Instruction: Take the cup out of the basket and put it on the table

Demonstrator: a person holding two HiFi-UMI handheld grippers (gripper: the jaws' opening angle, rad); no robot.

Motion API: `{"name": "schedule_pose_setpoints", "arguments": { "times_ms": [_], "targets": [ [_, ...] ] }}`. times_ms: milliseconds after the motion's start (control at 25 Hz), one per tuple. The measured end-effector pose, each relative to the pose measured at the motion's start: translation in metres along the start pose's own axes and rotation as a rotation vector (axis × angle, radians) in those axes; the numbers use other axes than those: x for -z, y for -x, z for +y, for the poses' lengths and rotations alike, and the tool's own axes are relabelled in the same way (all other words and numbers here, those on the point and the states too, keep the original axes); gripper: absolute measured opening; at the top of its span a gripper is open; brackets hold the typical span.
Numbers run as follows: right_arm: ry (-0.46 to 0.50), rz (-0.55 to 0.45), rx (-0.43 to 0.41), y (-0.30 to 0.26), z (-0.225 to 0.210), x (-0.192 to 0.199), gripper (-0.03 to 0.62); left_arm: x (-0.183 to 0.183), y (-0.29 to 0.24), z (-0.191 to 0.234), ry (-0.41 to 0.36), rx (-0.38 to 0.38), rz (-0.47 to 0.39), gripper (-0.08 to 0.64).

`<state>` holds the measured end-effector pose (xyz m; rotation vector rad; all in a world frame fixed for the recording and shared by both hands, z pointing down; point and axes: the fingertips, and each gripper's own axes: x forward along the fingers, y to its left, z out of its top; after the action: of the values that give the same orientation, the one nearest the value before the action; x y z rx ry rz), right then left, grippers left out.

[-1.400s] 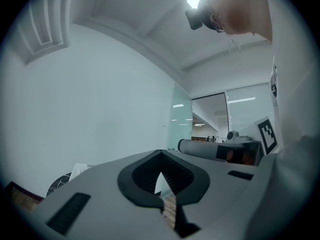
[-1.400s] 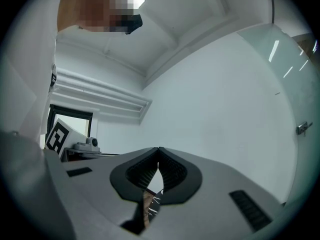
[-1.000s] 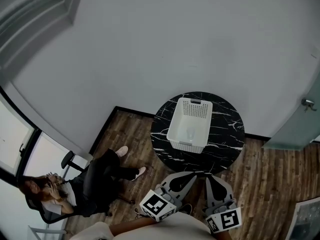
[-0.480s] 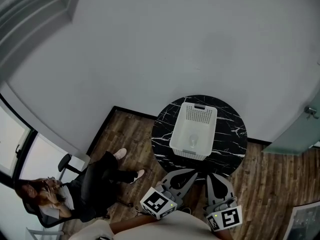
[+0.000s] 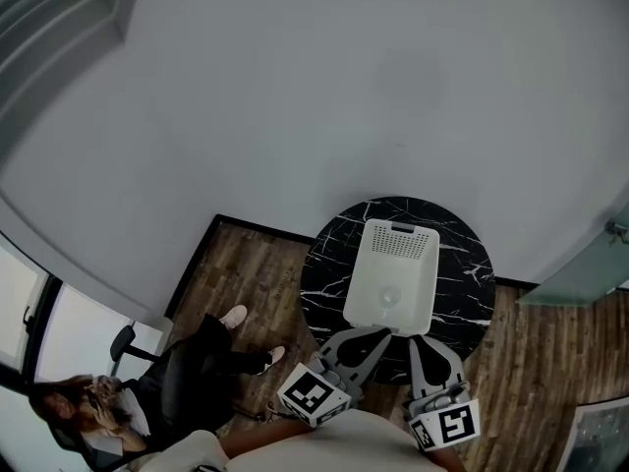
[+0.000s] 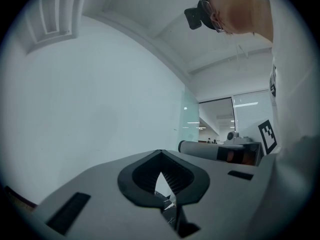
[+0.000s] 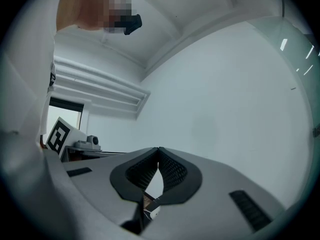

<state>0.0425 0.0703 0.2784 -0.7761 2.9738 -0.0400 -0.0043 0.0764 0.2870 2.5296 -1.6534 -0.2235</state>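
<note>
Evidently the reach has not begun: the cup (image 5: 390, 296) sits at the near end of the white basket (image 5: 398, 242), which stands mid-way on the round black tabletop (image 5: 329, 273), lower right of centre in the head view. Both tools hover at the bottom edge of the frame, just short of the basket's near rim, probably to line up an approach from above. The left gripper (image 5: 378, 334) and right gripper (image 5: 413, 344) each have jaws clenched tip to tip on nothing; one must part before dipping in.
</note>
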Motion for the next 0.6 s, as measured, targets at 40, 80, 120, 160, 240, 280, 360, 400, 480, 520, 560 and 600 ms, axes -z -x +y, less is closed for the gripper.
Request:
{"name": "schedule_pose_setpoints", "arguments": {
  "times_ms": [40,80,120,160,240,280,360,400,480,520,560,600],
  "targets": [
    [0.003,0.002,0.002,-0.01,-0.001,0.0,0.006,-0.002,-0.002,0.009,0.0,0.003,0.003,0.005],
    [0.005,0.005,0.004,-0.019,-0.001,0.0,0.006,-0.003,-0.003,0.019,0.001,0.007,0.006,0.005],
    [0.006,0.008,0.007,-0.028,-0.002,0.0,0.006,-0.004,-0.004,0.027,0.002,0.01,0.006,0.005],
    [0.007,0.011,0.009,-0.036,-0.002,0.001,0.006,-0.006,-0.006,0.036,0.004,0.014,0.003,0.005],
    [0.008,0.018,0.012,-0.052,-0.004,0.004,0.006,-0.008,-0.009,0.051,0.003,0.019,-0.003,0.005],
    [0.008,0.022,0.014,-0.058,-0.004,0.006,0.006,-0.008,-0.011,0.058,0.004,0.022,-0.003,0.005],
    [0.005,0.027,0.018,-0.069,-0.006,0.008,0.006,-0.003,-0.014,0.069,0.013,0.026,0.004,0.005],
    [0.002,0.03,0.02,-0.073,-0.008,0.009,0.006,-0.001,-0.016,0.073,0.016,0.028,0.008,0.005],
    [-0.002,0.035,0.026,-0.079,-0.012,0.011,0.006,-0.002,-0.02,0.078,0.017,0.032,0.02,0.005],
    [-0.004,0.038,0.029,-0.081,-0.015,0.011,0.006,-0.004,-0.022,0.08,0.018,0.033,0.021,0.005],
    [-0.005,0.04,0.03,-0.083,-0.018,0.012,0.006,-0.005,-0.025,0.081,0.021,0.032,0.015,0.005],
    [-0.007,0.041,0.031,-0.085,-0.021,0.013,0.006,-0.006,-0.028,0.082,0.023,0.032,0.011,0.005]
  ]
}}
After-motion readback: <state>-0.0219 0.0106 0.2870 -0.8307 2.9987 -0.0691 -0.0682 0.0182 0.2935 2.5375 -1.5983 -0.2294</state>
